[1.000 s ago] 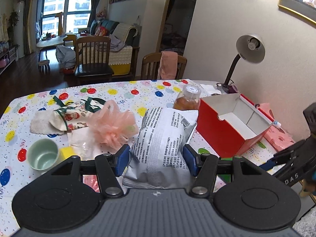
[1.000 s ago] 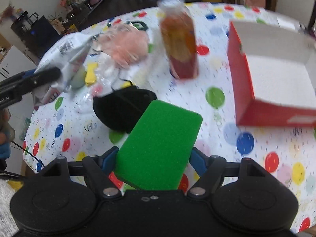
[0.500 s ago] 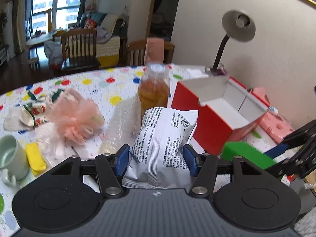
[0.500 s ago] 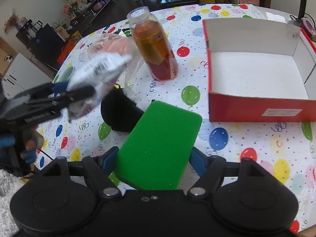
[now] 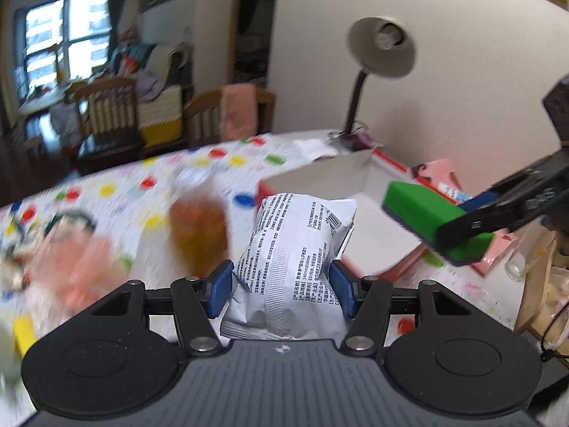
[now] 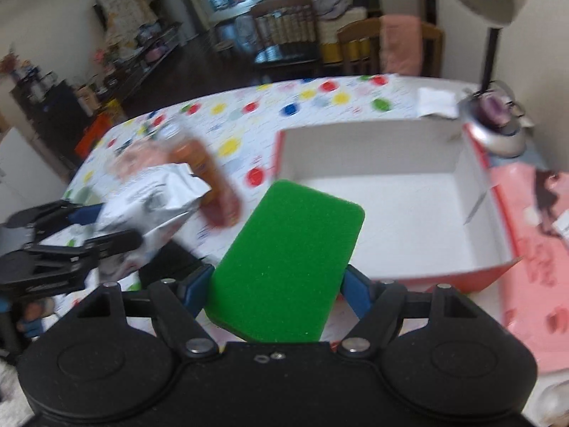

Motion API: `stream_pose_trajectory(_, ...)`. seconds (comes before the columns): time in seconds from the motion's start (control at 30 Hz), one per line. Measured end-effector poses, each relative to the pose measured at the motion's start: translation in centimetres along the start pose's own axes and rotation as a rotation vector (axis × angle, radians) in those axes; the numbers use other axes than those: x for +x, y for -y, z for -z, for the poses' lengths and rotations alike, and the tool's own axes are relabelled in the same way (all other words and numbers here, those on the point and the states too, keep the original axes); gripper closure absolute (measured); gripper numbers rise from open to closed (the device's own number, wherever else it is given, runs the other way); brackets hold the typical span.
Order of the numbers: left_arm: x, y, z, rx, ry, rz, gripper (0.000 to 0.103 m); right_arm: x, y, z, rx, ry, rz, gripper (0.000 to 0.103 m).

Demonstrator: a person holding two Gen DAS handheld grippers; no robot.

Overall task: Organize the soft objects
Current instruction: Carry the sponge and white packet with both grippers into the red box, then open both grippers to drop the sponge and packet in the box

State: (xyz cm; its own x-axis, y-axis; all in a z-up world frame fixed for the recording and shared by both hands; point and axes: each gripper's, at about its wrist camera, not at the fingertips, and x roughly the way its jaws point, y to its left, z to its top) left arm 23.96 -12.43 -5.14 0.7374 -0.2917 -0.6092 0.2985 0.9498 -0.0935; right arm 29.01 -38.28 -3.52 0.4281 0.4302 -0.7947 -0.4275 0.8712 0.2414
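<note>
My left gripper (image 5: pixel 282 290) is shut on a silver printed soft packet (image 5: pixel 295 259), held in the air just in front of the red box (image 5: pixel 377 245). My right gripper (image 6: pixel 274 293) is shut on a green sponge (image 6: pixel 288 270), which hangs over the near left corner of the red box with white inside (image 6: pixel 391 210). In the left wrist view the green sponge (image 5: pixel 426 217) and right gripper (image 5: pixel 473 229) hang over the box's right side. The right wrist view shows the silver packet (image 6: pixel 153 203) and left gripper (image 6: pixel 85 227) to the left.
An amber drink bottle (image 5: pixel 197 227) stands left of the box on the balloon-print tablecloth (image 5: pixel 227 167). A pink puff (image 5: pixel 85 263) and a yellow block (image 5: pixel 23 331) lie further left. A desk lamp (image 5: pixel 380 48) stands behind the box, a pink packet (image 6: pixel 540 249) to its right.
Both grippers have travelled right and toward the red box with their loads. The sponge went from over the tablecloth and black object to over the box. The bottle slid left in both views.
</note>
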Motion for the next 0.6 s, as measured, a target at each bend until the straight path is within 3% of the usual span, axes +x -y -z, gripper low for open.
stream_pose_trajectory(0.17, 3.8, 3.0, -3.6, 0.085, -0.002, 0.018, 0.045, 0.8, 3.1, -1.3, 0.01, 0.026, 0.073, 0.027)
stream_pose_trajectory(0.33, 9.0, 4.6, -6.8, 0.075, -0.059, 0.029, 0.045, 2.3, 6.0, -1.9, 0.024, 0.015, 0.132, 0.027)
stream_pose_trajectory(0.6, 16.5, 8.8, -9.2, 0.196, -0.134, 0.019, 0.045, 5.7, 9.0, -2.1, 0.043, -0.03, 0.176, 0.027)
